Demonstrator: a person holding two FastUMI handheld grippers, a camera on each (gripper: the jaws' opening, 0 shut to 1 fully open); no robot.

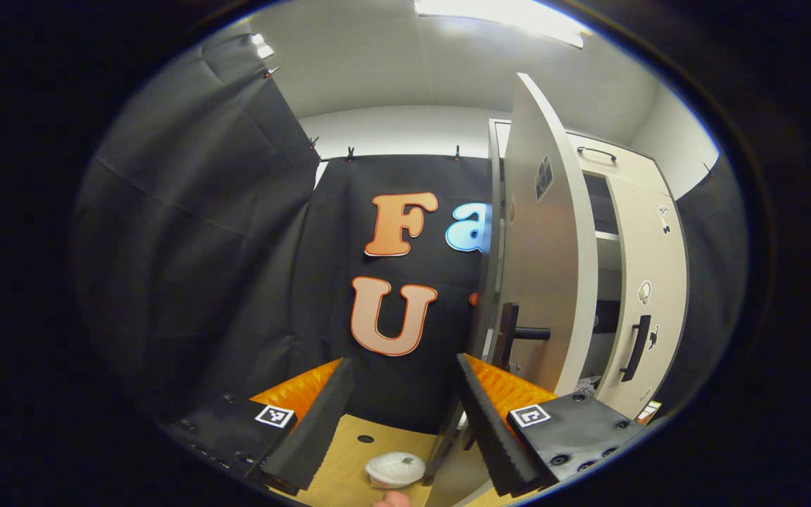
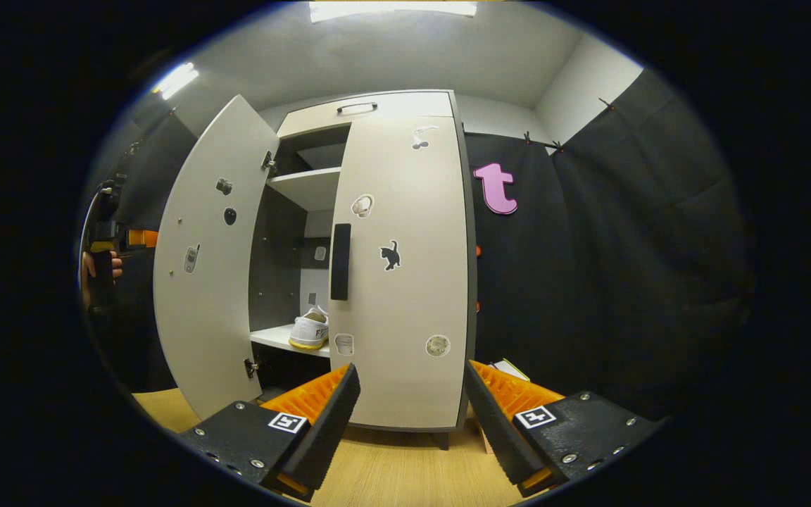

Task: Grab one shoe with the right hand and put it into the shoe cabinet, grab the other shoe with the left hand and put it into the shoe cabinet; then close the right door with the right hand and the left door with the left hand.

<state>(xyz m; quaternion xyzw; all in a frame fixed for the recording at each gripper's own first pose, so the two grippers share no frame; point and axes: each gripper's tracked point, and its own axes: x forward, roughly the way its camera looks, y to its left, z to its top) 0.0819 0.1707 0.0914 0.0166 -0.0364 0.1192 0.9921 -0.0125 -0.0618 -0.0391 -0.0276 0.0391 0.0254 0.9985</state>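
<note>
On cabinet shelf (image 2: 286, 339), shoe (image 2: 310, 329) (left door (image 2: 208, 260) open)

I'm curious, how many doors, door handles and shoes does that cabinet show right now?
Doors: 2, open left door, shut right door
Door handles: 2, left handle, right handle
Shoes in sight: 1, white shoe
Total: 5

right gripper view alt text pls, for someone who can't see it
A pale shoe cabinet stands ahead with its right door shut and its left door swung open, showing a white shoe on an inner shelf. The open right gripper points at it, empty, over a wooden floor.
</note>
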